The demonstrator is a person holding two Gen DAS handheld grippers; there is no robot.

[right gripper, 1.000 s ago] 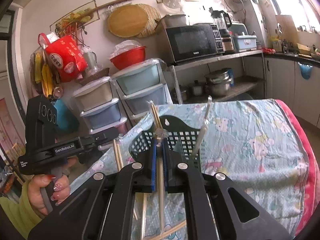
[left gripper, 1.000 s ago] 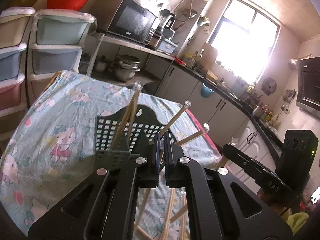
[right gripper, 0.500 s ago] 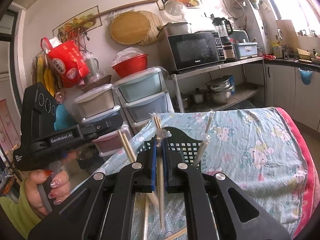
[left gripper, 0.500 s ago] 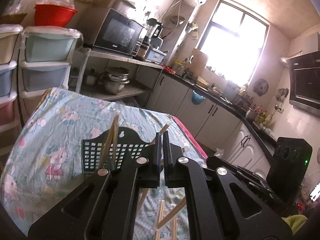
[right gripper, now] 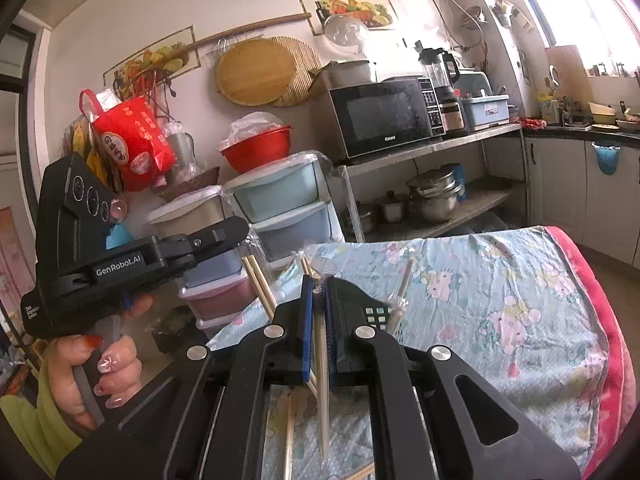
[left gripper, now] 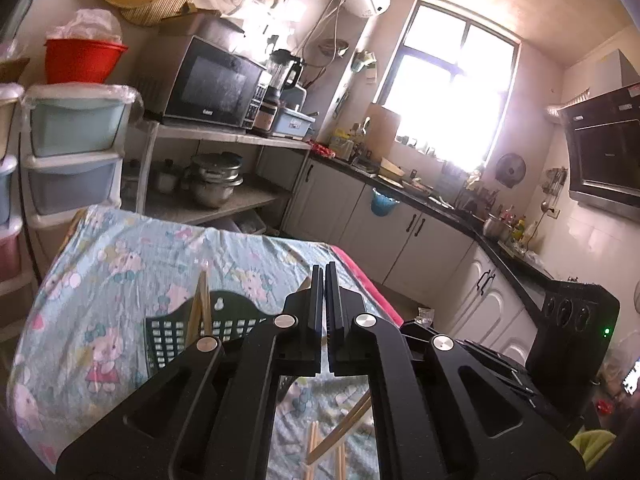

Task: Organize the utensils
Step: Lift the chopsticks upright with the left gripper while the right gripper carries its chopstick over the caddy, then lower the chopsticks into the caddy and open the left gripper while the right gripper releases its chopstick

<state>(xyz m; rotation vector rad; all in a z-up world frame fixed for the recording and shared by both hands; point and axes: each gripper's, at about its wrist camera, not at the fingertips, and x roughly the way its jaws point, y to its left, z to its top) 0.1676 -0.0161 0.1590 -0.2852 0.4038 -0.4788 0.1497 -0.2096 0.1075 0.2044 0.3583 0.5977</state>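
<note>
A dark green lattice utensil basket (left gripper: 176, 332) stands on the table with a pair of wooden chopsticks (left gripper: 201, 300) upright in it; it also shows in the right wrist view (right gripper: 374, 312), mostly behind the fingers. My left gripper (left gripper: 324, 276) is shut with nothing seen between its fingers, raised above the basket. My right gripper (right gripper: 318, 284) is shut on a plastic-wrapped pair of chopsticks (right gripper: 322, 380) that hangs down between its fingers. The left gripper's body (right gripper: 120, 256) shows at the left of the right wrist view.
Loose chopsticks (left gripper: 340, 432) lie on the cartoon-print tablecloth (left gripper: 132, 264) under the grippers, also in the right wrist view (right gripper: 289, 432). Stacked plastic drawers (right gripper: 280, 208) and a shelf with a microwave (right gripper: 384, 118) stand behind the table. Kitchen cabinets (left gripper: 400, 236) run along the right.
Both grippers have risen and tilted up, so the basket sits lower in both views. The right gripper still holds the wrapped chopsticks.
</note>
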